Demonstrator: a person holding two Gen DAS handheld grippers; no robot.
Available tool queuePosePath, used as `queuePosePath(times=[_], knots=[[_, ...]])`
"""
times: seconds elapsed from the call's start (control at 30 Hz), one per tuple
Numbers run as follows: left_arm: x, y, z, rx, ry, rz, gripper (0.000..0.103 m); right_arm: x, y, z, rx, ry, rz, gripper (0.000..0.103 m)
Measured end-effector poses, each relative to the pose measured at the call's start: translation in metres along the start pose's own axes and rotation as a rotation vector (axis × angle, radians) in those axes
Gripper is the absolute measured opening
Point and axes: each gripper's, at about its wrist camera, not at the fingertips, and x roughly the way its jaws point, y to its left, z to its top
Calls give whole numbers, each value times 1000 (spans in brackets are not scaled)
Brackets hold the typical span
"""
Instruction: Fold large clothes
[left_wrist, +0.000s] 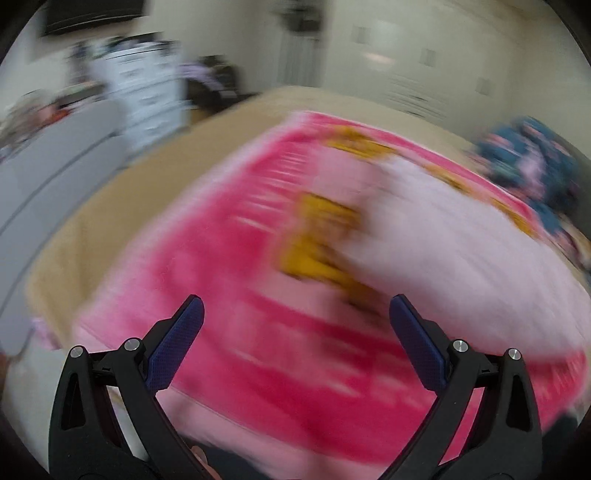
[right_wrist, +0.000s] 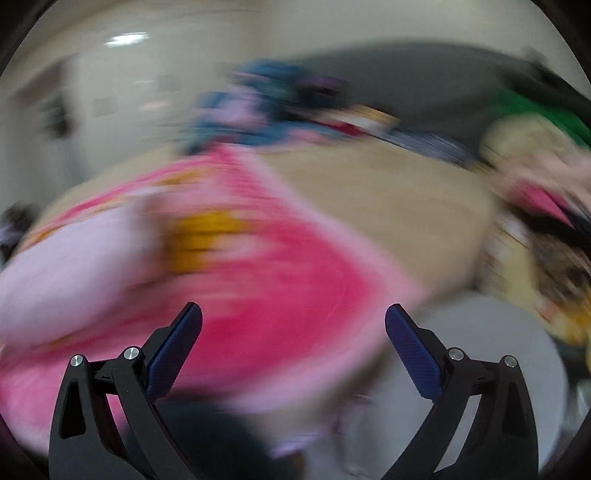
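A large pink cloth (left_wrist: 258, 280) with pale pink and yellow patches lies spread on a tan surface (left_wrist: 110, 206). Both views are heavily blurred. My left gripper (left_wrist: 295, 306) is open and empty above the cloth's near part. The same cloth (right_wrist: 258, 280) shows in the right wrist view, its right corner near the tan surface's (right_wrist: 388, 206) front edge. My right gripper (right_wrist: 293, 314) is open and empty above that corner.
A blue and pink pile of clothes (left_wrist: 528, 166) lies at the far right of the surface; it also shows in the right wrist view (right_wrist: 258, 110). More crumpled clothes (right_wrist: 535, 221), yellow, green and pink, lie at the right. A white drawer unit (left_wrist: 144, 92) stands beyond the surface.
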Motion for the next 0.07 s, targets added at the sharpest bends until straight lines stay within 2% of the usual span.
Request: queuePosePath(times=[0.07], knots=[[21, 40, 20, -40, -7, 126, 94, 38, -65, 0, 97, 69, -165, 99]])
